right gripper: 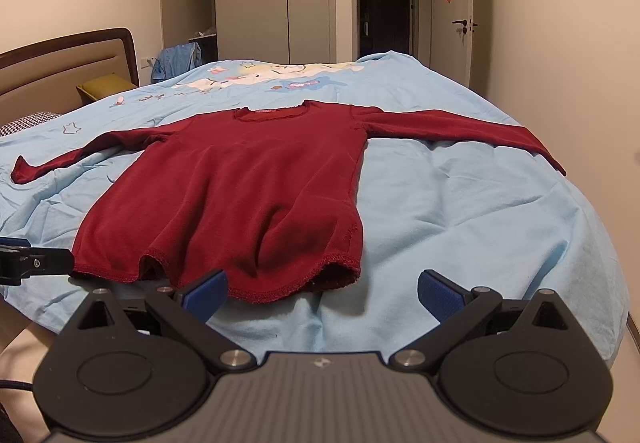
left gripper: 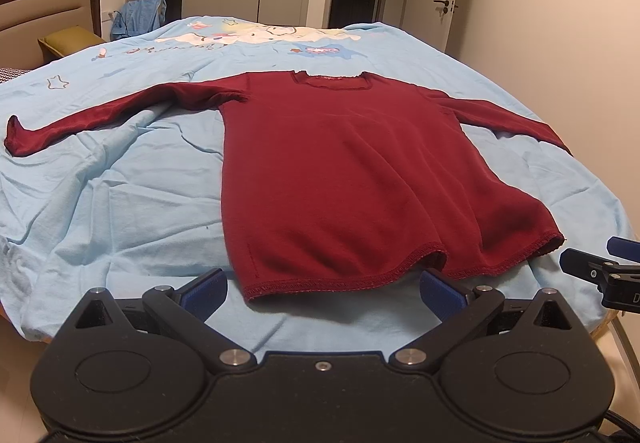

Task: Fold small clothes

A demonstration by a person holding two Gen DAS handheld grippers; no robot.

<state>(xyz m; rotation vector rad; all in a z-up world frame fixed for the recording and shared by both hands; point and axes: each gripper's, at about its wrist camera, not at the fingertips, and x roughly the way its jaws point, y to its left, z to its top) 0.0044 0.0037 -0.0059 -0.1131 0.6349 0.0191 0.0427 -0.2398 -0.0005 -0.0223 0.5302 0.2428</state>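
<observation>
Left hand-held gripper [left gripper: 322, 289]: wide open, empty | right hand-held gripper [right gripper: 322, 289]: wide open, empty | red shirt [left gripper: 352, 171]: flat on bed [left gripper: 120, 203], hem just ahead of both, sleeves outspread.

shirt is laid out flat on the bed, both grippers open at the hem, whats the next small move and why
Probably ease the left gripper forward and close it on the hem of the dark red shirt. The shirt lies spread flat on the blue sheet with both sleeves out, nothing folded yet. Both grippers are open and empty, and the right gripper sits just short of the same hem.
</observation>
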